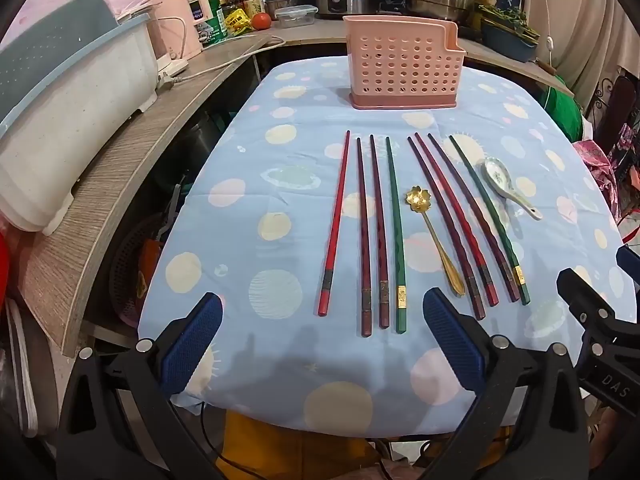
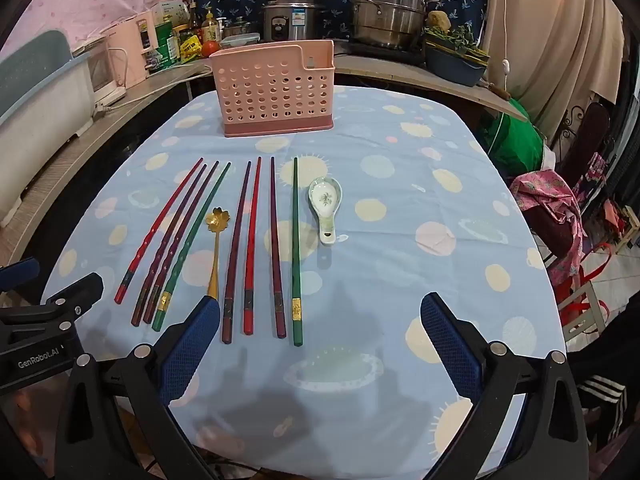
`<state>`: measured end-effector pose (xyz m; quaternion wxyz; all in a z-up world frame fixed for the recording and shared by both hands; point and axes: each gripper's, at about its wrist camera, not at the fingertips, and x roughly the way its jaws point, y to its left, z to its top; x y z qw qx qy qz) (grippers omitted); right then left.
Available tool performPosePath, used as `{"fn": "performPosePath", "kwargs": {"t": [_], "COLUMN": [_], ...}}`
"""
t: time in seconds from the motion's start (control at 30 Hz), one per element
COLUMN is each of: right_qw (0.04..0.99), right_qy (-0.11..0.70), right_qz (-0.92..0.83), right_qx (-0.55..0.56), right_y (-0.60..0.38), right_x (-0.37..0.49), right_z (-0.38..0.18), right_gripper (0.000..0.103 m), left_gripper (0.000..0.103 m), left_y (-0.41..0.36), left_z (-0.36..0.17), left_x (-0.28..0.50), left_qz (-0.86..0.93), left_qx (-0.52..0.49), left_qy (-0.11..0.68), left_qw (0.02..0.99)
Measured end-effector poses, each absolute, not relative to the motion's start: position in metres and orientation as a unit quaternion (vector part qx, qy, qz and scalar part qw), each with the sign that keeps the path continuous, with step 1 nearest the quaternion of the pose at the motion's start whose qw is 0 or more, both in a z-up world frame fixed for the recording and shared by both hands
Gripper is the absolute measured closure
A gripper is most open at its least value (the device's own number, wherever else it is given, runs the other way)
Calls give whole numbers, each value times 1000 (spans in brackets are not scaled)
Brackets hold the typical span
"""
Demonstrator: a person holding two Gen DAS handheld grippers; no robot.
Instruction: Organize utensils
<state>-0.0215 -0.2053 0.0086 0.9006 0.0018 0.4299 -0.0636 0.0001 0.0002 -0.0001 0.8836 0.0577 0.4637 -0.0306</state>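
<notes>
Several chopsticks lie side by side on the blue spotted tablecloth (image 1: pixel 280 208) (image 2: pixel 400 208), in two groups: a left group (image 1: pixel 374 232) (image 2: pixel 172 240) and a right group (image 1: pixel 468 220) (image 2: pixel 272 248), in red, dark red and green. A gold flower spoon (image 1: pixel 434 236) (image 2: pixel 215 248) lies between the groups. A white ceramic spoon (image 1: pixel 506 186) (image 2: pixel 326 206) rests to their right. A pink perforated utensil holder (image 1: pixel 404 66) (image 2: pixel 274 88) stands upright at the far end. My left gripper (image 1: pixel 322 312) hovers open above the near ends of the left group. My right gripper (image 2: pixel 320 312) hovers open at the near ends of the right group. Neither holds anything.
A wooden counter (image 1: pixel 132 184) curves along the left with a white dish rack (image 1: pixel 68 96). Behind the table stand a rice cooker (image 2: pixel 294 16), a steel steamer pot (image 2: pixel 386 8), bottles and a tomato (image 1: pixel 262 21). A chair with pink cloth (image 2: pixel 556 208) is at the right.
</notes>
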Motion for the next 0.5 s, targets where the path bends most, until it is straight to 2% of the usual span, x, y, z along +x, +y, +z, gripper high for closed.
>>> {"fn": "performPosePath", "kwargs": {"t": [0.5], "right_qw": [900], "right_qy": [430], "right_qz": [-63], "right_qx": [2], "right_y": [-205], "right_x": [-19], "right_z": [7], "right_gripper": [7], "left_gripper": [7], "left_y": [0], "left_z": [-1], "left_x": [-1], "left_qz": [-26], "left_qx": [61], "left_qy": [464], "left_qw": [883]}}
